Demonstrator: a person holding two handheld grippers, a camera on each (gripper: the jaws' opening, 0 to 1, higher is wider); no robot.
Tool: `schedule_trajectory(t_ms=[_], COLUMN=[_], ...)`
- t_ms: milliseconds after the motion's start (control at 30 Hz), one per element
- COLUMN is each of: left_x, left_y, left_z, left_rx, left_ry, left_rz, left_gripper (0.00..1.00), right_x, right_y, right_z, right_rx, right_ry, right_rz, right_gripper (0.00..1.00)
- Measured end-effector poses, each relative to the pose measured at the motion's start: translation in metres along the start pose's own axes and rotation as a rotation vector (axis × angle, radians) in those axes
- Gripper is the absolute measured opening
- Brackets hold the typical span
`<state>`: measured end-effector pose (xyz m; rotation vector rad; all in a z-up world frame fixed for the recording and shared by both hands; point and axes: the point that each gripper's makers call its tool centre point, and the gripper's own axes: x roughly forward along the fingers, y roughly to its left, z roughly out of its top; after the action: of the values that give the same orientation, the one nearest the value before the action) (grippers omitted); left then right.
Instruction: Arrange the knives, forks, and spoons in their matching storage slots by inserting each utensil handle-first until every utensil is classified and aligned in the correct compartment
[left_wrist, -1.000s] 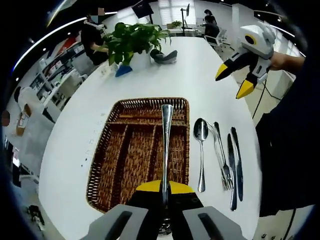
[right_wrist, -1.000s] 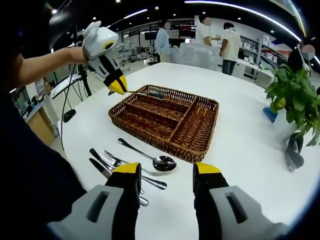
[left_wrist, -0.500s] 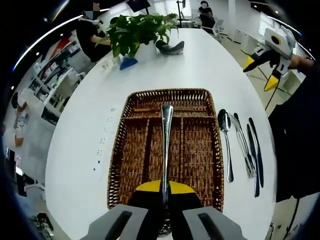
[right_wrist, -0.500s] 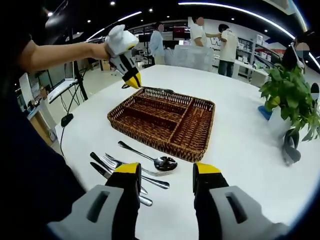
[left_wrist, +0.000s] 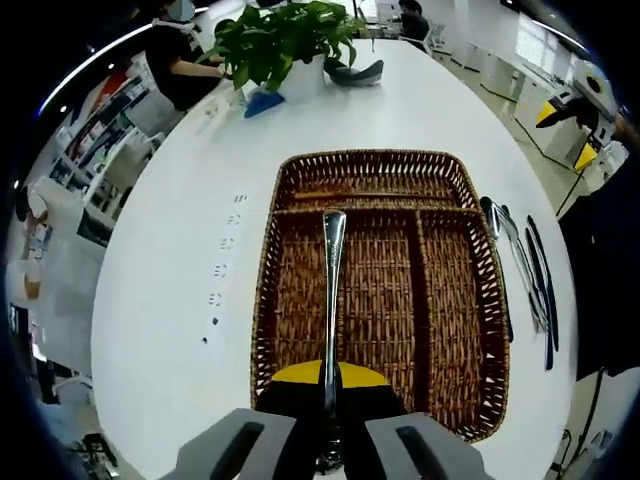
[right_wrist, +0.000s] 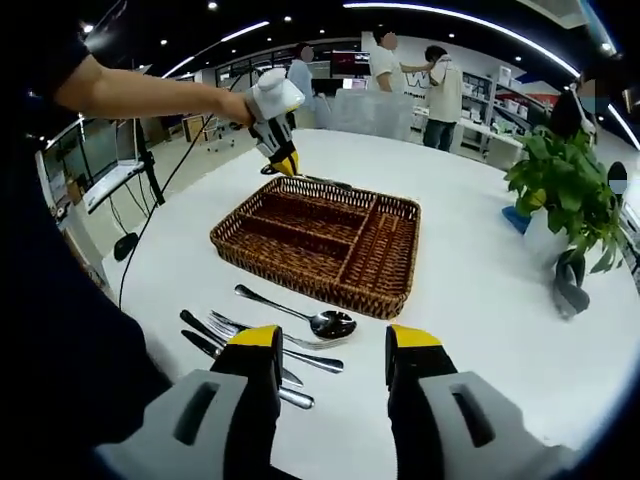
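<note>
Currently my left claw (left_wrist: 328, 385) pinches a utensil (left_wrist: 332, 290), handle pointing forward, over the wicker tray (left_wrist: 290, 170) near the divider between its left and middle long slots. Risk: a slightly skewed descent lands the handle on that divider or in the wrong slot. My right claw (right_wrist: 330, 350) hangs spread above the spoon (right_wrist: 300, 315), forks and knives waiting on the counter (right_wrist: 480, 300)

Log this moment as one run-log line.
left gripper: shut on utensil, over wicker tray | right gripper: open, above spoon on table
</note>
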<state>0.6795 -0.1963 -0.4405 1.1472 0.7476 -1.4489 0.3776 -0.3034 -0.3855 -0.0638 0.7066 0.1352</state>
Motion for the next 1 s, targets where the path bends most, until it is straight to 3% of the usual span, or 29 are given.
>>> schedule_trajectory(t_ms=[600, 1000], left_x=[0.046, 0.064], left_y=[0.018, 0.022], left_z=[-0.019, -0.020], left_rx=[-0.018, -0.036], left_ry=[0.110, 0.114], left_rz=[-0.034, -0.042], left_gripper=[0.02, 0.02], right_x=[-0.006, -0.001], right_y=[0.010, 0.009], right_z=[-0.008, -0.012], right_rx=[0.046, 0.054], right_ry=[0.028, 0.060], right_rz=[-0.075, -0.080], right_gripper=[0.41, 0.41])
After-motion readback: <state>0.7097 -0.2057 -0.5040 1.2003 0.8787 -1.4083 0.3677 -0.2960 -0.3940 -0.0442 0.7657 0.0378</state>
